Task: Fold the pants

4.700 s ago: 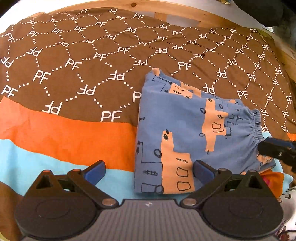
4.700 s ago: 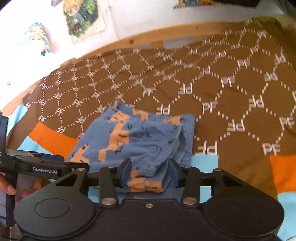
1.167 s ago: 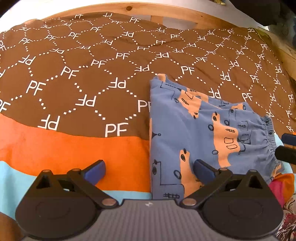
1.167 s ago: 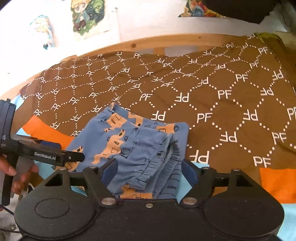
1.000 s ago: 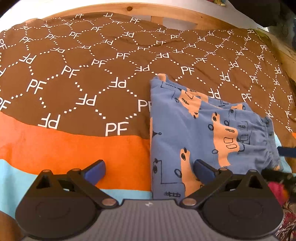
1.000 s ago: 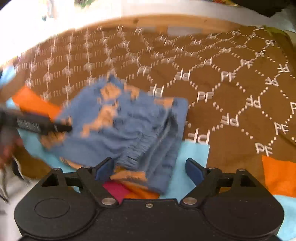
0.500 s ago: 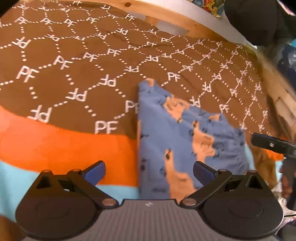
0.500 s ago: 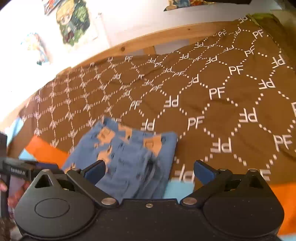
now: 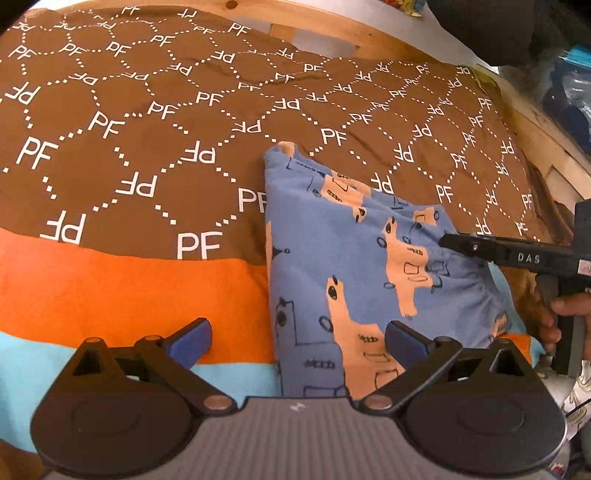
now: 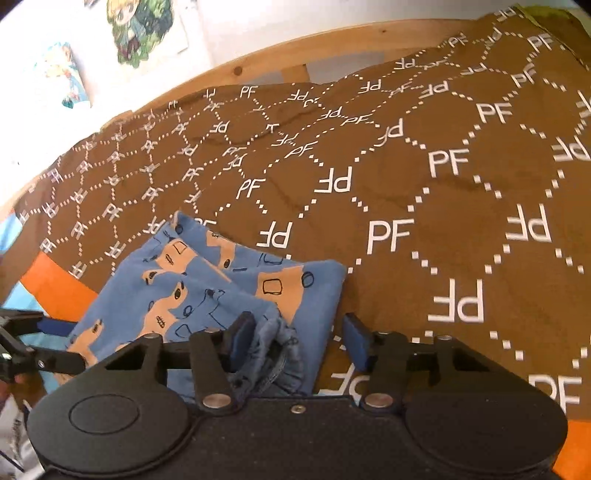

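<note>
Pants: your folded blue cotton pants with orange animal print (image 9: 354,266) lay on the brown, orange-banded bedspread (image 9: 147,155), toward five o'clock.
Left gripper (image 9: 295,336): you held it spread wide, gripping nothing.
Right gripper (image 10: 295,341): you were closing it around the gathered waistband, pads not yet pressing.

A bed with a wooden frame (image 9: 325,26) is covered by a brown blanket (image 9: 155,147) printed with white letters and banded in orange and light blue. Folded blue pants (image 9: 332,266) are laid directly on the blanket, just ahead of the grippers.
</note>
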A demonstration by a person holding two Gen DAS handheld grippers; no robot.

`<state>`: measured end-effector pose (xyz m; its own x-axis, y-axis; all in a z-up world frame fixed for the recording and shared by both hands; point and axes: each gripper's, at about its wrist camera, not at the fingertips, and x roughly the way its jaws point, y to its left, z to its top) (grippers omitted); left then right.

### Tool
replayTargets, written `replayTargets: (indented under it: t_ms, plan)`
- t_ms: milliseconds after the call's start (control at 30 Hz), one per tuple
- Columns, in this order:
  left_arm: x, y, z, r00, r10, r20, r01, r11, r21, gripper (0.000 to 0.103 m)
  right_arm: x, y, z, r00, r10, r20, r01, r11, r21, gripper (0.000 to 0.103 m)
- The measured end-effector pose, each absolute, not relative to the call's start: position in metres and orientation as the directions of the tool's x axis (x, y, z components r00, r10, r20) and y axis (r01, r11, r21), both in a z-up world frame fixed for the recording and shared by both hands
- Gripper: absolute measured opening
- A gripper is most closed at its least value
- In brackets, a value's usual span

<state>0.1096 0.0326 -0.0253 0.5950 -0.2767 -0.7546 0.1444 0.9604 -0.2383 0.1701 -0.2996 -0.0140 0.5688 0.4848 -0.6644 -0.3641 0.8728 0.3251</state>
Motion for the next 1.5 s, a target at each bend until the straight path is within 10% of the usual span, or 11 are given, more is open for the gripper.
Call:
replayTargets:
  t_ms: [300,800,1500]
  plan:
    - [0.106,0.048,-0.022,0.606,-0.357,-0.710,0.062,0.912,-0.405,0.088,0.175,-0.321,-0.018,0.572,0.571,-0.589,-0.284,0.811,0.511,0.053]
    - [0.116,0.031,-0.023,0.542,-0.309,-0.781,0.036,0.937,-0.346,0.059,0.182,-0.313,-0.020,0.556,0.546,-0.626,-0.250,0.829,0.501,0.046]
    - [0.112,0.024,-0.013,0.559,-0.261,-0.787,-0.005,0.948,-0.318,0.028,0.152,-0.269,0.002,0.676,0.387,-0.627,-0.314,0.921,0.231,0.015]
